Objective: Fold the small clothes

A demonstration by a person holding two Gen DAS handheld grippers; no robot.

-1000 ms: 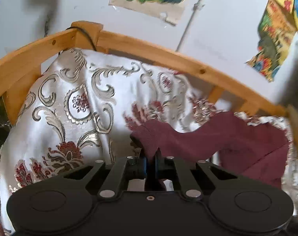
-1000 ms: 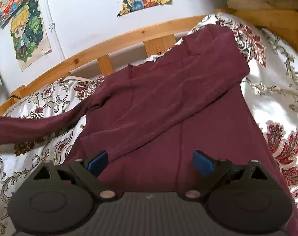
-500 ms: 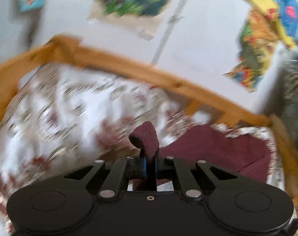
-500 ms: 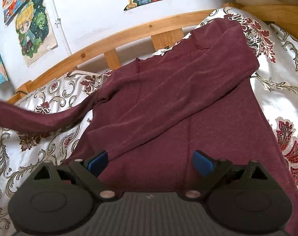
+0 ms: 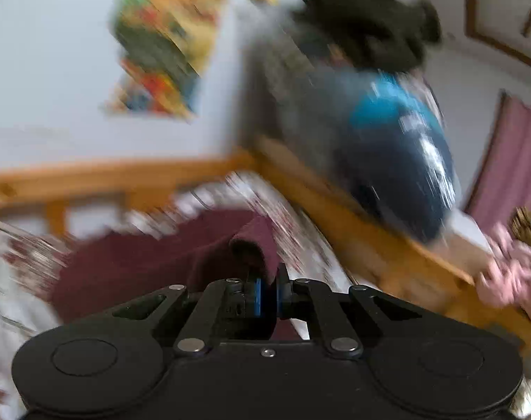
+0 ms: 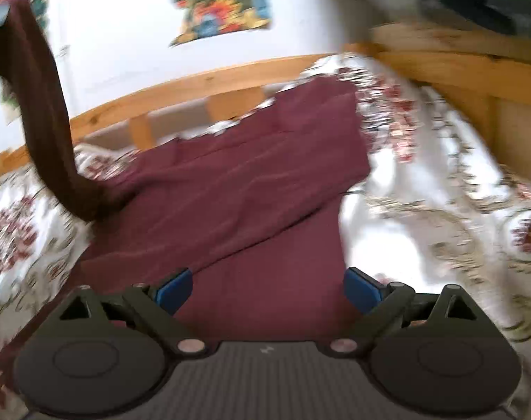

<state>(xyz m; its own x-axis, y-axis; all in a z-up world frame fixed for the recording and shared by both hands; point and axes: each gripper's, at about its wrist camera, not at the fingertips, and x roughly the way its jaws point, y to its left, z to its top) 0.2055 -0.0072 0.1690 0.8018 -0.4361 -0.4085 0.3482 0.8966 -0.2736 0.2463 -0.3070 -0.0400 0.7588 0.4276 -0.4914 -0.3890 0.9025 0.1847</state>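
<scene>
A maroon long-sleeved garment lies spread on a floral bedspread. My left gripper is shut on the cuff of its left sleeve and holds it up in the air; in the right wrist view that sleeve rises steeply from the shoulder to the upper left. The right sleeve lies folded diagonally across the body. My right gripper is open and empty, hovering over the lower body of the garment. Both views are motion-blurred.
A wooden bed rail runs along the far side and another rail along the right. Posters hang on the white wall. A dark blue bundle sits beyond the right rail.
My left gripper has lifted the sleeve cuff high off the bed and swung right, toward the garment's body. The right gripper has stayed open and shifted a little to the right.
</scene>
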